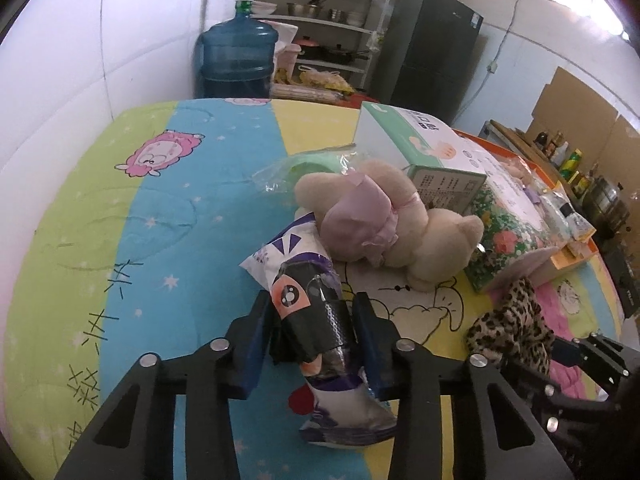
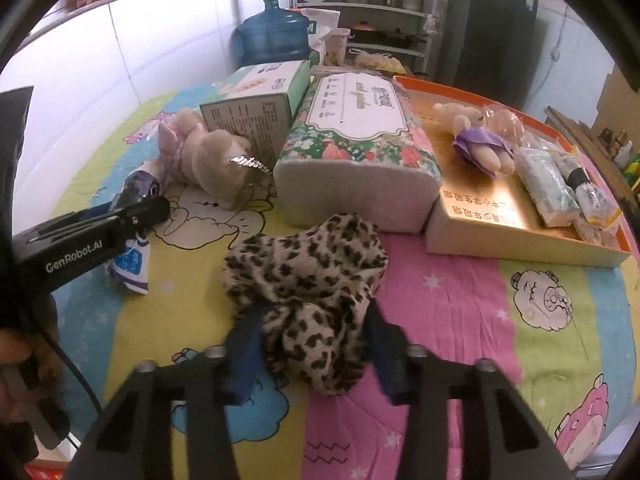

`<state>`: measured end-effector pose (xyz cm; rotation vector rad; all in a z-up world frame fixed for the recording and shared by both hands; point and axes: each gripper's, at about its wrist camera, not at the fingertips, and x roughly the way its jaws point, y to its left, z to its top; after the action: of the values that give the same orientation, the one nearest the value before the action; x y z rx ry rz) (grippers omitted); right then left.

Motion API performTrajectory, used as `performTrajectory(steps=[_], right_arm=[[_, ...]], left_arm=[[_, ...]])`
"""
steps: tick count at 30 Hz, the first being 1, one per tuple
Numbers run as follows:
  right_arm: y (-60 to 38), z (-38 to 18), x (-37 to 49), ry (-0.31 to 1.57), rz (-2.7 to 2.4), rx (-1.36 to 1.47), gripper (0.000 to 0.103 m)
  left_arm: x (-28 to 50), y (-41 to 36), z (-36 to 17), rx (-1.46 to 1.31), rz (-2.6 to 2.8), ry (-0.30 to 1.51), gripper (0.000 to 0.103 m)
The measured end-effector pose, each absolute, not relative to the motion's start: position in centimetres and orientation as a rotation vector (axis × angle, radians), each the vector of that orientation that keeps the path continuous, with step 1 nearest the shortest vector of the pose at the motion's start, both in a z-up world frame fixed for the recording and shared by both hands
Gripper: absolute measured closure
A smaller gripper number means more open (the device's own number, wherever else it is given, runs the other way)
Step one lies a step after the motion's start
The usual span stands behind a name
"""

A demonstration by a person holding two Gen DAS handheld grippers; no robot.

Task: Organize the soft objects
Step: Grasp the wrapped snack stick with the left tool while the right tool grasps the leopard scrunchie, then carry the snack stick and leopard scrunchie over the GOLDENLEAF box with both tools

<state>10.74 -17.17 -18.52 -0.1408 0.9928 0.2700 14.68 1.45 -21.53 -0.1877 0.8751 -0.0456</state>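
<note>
A quilted cartoon cover [image 1: 168, 216] in green, blue, yellow and pink stripes spreads over the whole surface. On it, toward the back, a floral tissue pack [image 2: 360, 148] lies against a pale green carton [image 2: 256, 108]; just right of the pack sits an orange-rimmed tray [image 2: 520, 248]. Only the right wrist view shows the tray's contents clearly: a small bear in a purple dress [image 2: 480, 144] and several wrapped sachets.

A cream plush bear with a pink bow [image 1: 384, 220] lies on its side in front of the carton. The left wrist view alone shows a green roll in clear plastic [image 1: 312, 166] behind it.

A leopard-print cloth [image 2: 308, 276] lies bunched on the pink stripe, in front of the tissue pack. The right tongs [image 2: 310, 340] have it between their 2 blue pads, narrowed down onto the fabric.

A long white-and-purple soft packet [image 1: 312, 320] lies lengthwise near the bear. The left tongs [image 1: 310, 330] are closed on its middle, both pads pressing the wrapper. The right wrist view shows these tongs from the side, marked GenRobot.AI, with a hand at the left edge.
</note>
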Motion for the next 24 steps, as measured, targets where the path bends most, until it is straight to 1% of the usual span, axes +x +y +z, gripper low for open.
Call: performTrajectory(steps=[3,4,12,24], right_arm=[[-17.3,-18.2,10.5,0.994,0.274,-0.125,0.074],[-17.4,-18.0,10.4,0.993,0.275,-0.116,0.075],[-18.5,-17.0,9.3,0.981,0.265,-0.055,0.076],[-20.3,-12.7,5.9,0.878,0.212,-0.023,0.075]], left_arm=[[14.2,1.6,-21.4,-0.196,-0.062,0.874,0.066],[13.9,1.6,-21.3,-0.195,-0.065,0.874,0.066],[11.6,0.9,-20.2,-0.18,-0.118,0.863,0.066],[8.6,-1.5,-16.1,-0.165,-0.23,0.786,0.067]])
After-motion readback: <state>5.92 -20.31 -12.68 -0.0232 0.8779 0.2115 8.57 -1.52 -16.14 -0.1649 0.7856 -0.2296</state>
